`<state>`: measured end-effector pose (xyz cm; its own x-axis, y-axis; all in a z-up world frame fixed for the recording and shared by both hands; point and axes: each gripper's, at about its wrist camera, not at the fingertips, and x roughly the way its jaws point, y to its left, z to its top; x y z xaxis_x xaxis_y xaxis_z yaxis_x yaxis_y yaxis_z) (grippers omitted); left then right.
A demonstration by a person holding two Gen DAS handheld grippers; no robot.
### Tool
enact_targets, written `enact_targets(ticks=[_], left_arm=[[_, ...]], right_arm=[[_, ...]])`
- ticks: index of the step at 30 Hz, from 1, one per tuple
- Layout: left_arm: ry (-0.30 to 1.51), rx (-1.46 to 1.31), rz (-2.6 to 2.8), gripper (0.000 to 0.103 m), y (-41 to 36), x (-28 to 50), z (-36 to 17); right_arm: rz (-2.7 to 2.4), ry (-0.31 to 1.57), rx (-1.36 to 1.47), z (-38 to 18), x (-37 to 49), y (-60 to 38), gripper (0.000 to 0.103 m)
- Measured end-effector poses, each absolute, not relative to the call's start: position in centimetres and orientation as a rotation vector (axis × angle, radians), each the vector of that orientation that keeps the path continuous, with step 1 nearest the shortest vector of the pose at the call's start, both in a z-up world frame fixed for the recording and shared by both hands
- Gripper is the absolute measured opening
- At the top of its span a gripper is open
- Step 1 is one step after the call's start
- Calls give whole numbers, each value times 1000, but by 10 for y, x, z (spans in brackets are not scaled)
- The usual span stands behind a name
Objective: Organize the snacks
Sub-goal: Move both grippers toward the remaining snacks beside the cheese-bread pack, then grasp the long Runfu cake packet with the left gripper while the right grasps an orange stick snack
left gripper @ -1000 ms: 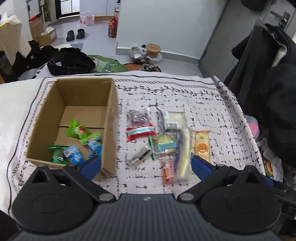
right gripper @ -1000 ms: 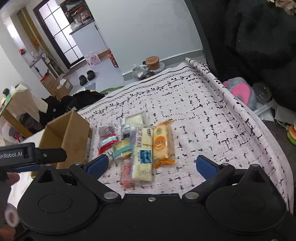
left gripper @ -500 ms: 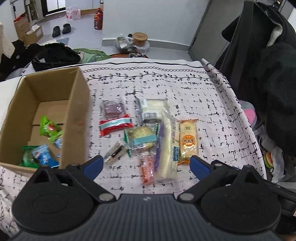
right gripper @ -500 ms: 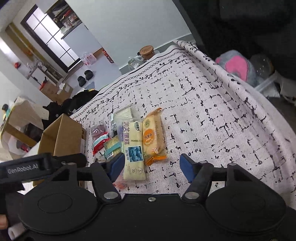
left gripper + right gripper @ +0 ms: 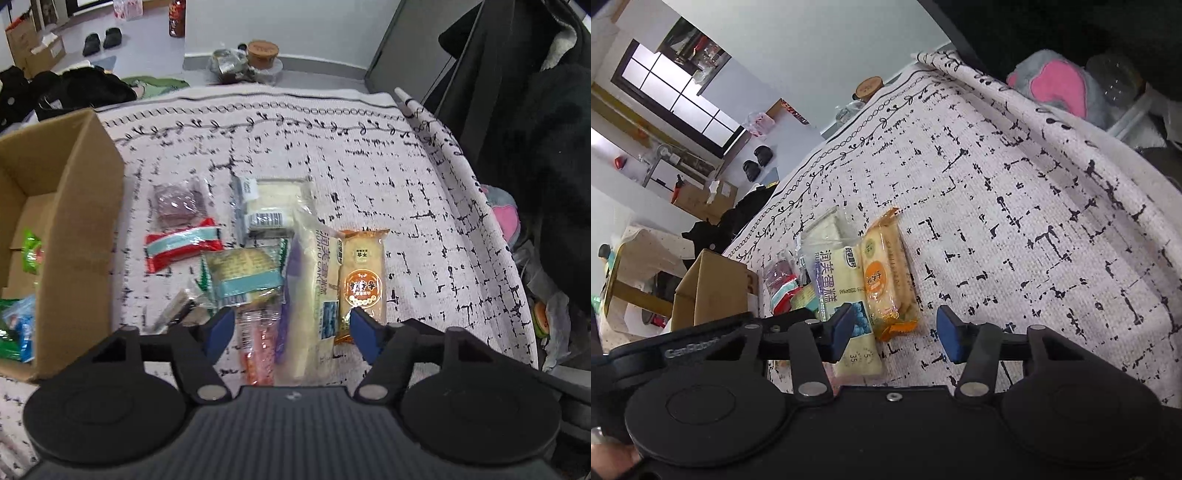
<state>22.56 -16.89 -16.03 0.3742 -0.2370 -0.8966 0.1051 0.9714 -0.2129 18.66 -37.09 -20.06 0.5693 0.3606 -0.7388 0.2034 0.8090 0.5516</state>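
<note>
Left wrist view: left gripper (image 5: 292,332) low over a bunch of snacks on the cloth-covered counter (image 5: 388,166), jaws wide apart, nothing between them but air. Right under the gap: a long cream cake pack (image 5: 314,288) and a thin pink stick pack (image 5: 258,339), side by side and touching. Just right of the cake: an orange biscuit pack (image 5: 364,280). Further back: a green and blue pack (image 5: 243,277), a red pack (image 5: 183,247), a dark purple one (image 5: 179,201) and a white one with a barcode (image 5: 273,206). Off to the left: the cardboard box (image 5: 88,221), open on top, with a few small bright packs (image 5: 31,251) already inside.

Right wrist view: right gripper (image 5: 895,328) near the close end of the same orange pack, jaws apart too, empty.

Probably all light, these packs. Shiny plastic wrap, so likely slippery and crinkly. Soft cake inside the long one, by the look of it, so easy to squash; biscuits likely crumbly. Best to pinch across the narrow width, near the middle, so neither end droops. Gentle squeeze, just enough to lift. Better not to grab the flat sealed end, likely to slide out. Worth watching for two packs caught at once, since they lie so close together.
</note>
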Motion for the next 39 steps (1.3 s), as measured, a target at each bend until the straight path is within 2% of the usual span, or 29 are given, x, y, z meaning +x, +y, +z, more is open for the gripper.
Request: enact_targets(ticks=[14,16,18,24,39], left_arm=[[1225,-146,-227,50,-184,249,-195],[1238,-155,-238,41,-187,250,-198],[1241,-168,-234,39,-186,250,-200],[1247,-194,-261,23,-180,251,-199],[1210,-193,-227,19,-161,247,-177]], right_arm=[[91,1015,719,-215,197,-380,47],[93,1014,717,-215,200,-380,47],[88,1016,710,-216,203,-380,46],[97,1025,696,-219,209,-376,46],[135,1105,582,-229,223,-351,45]])
